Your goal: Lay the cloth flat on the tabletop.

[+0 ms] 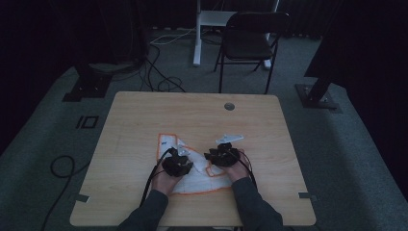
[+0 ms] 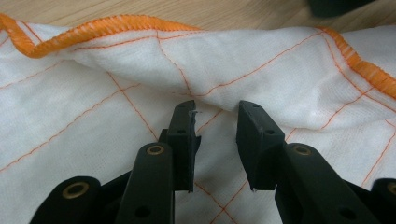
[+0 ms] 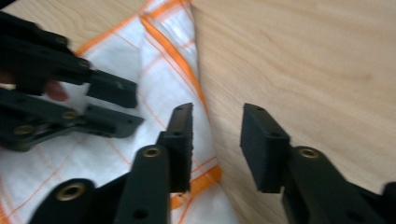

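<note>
A white cloth (image 1: pixel 168 144) with orange stitched edges and thin orange grid lines lies rumpled on the near middle of the wooden table (image 1: pixel 139 120). Both hands hold their grippers low over it. My left gripper (image 1: pixel 177 163) is open, its jaws resting on the cloth (image 2: pixel 280 60) just before a raised fold with the orange hem (image 2: pixel 93 28) behind. My right gripper (image 1: pixel 222 155) is open too, straddling the cloth's orange edge (image 3: pixel 175 56): one jaw over fabric, the other over bare wood (image 3: pixel 303 56). The left gripper (image 3: pixel 112 103) shows open at the left of the right gripper view.
A round grommet (image 1: pixel 229 106) sits near the table's far edge. Beyond the table stand a black folding chair (image 1: pixel 250 38), a white desk leg (image 1: pixel 197 33) and black stands (image 1: pixel 89 82). Cables (image 1: pixel 62 166) run over the grey carpet.
</note>
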